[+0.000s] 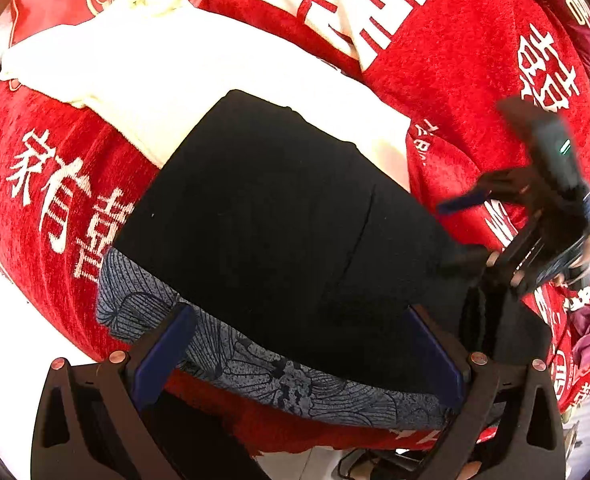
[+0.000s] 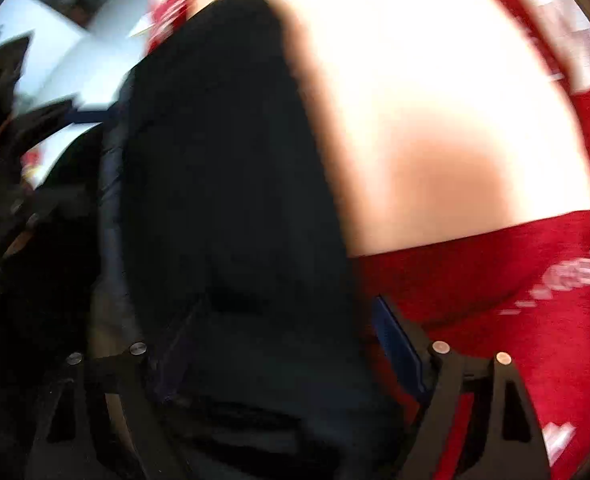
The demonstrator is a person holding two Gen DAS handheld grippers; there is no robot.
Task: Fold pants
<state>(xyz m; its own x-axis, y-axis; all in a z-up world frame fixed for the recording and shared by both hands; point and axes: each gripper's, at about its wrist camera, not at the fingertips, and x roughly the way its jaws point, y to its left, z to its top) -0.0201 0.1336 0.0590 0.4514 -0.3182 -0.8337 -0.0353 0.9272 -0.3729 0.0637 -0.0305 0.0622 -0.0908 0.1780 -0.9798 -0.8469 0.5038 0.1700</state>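
Item: black pants (image 1: 279, 216), lying in a folded slab on the red blanket (image 1: 467, 80), partly over a cream cloth (image 1: 143, 64), near end on a blue-grey patterned cloth (image 1: 263, 364) at the blanket's near edge.

Long axis: from that near edge toward the far side, tapering away from me.

My left tongs (image 1: 299, 352): apart, empty, hovering over the near end.

My right tongs (image 2: 283, 356): spread wide, pants beneath them; view blurred, I judge nothing clamped.

Step, as I judge: between folds. Next: grip the near end at both corners, carry it over the far end.
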